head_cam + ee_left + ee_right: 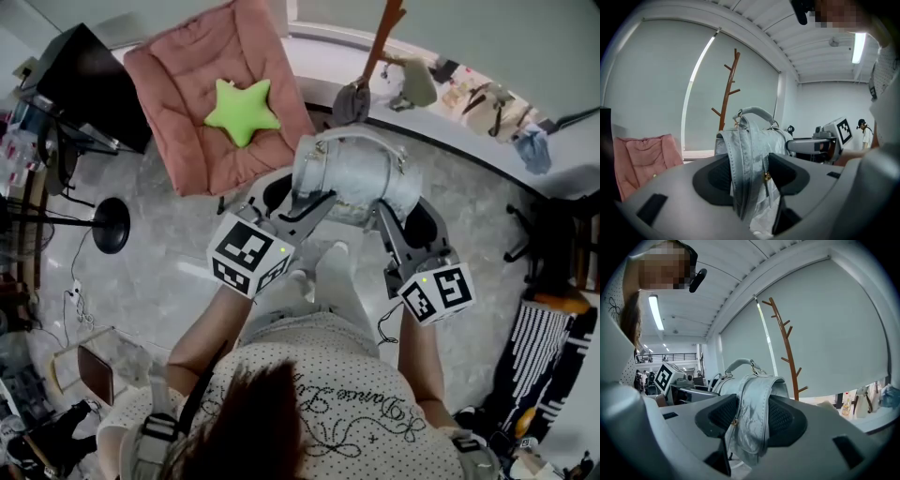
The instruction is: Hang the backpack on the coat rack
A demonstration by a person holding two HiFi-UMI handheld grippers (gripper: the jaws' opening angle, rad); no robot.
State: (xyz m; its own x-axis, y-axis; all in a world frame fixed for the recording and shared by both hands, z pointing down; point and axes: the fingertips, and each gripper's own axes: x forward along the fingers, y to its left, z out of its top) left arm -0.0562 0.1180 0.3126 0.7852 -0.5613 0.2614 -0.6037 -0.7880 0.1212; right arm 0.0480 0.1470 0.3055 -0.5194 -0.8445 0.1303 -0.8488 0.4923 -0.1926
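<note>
The silver backpack (352, 178) is held off the floor in front of the person, just above the middle of the head view, and it is carried between the two grippers. The left gripper (305, 204) reaches in from 7 o'clock of the bag and the right gripper (386, 223) from 5 o'clock. In the left gripper view the jaws stand fairly wide. They are closed on a thick upright fold of the bag's silver side and strap, which fills the gap between the dark pads, with a small gold stud showing against the right pad. In the right gripper view the jaws are likewise clamped on a bunched, crinkled fold of the bag's other side, and both pads press into it. The bag sits upright, its curved top handle (754, 111) rising at 12 o'clock above the body. Each gripper shows in the other's view beyond the bag, with its marker cube facing out. The brown coat rack (382, 42) stands by the window at about 1 o'clock of the backpack in the head view, apart from it. Nothing hangs on the bare pegs that show in the gripper views. There it rises behind the bag against the pale blind, its pegs branching off to both sides. A pink cushion (220, 89) lies at 10 o'clock of the bag with a green star pillow (242, 111) on it. A round black stand base (111, 225) sits on the marble floor (169, 281) at 9 o'clock.
</note>
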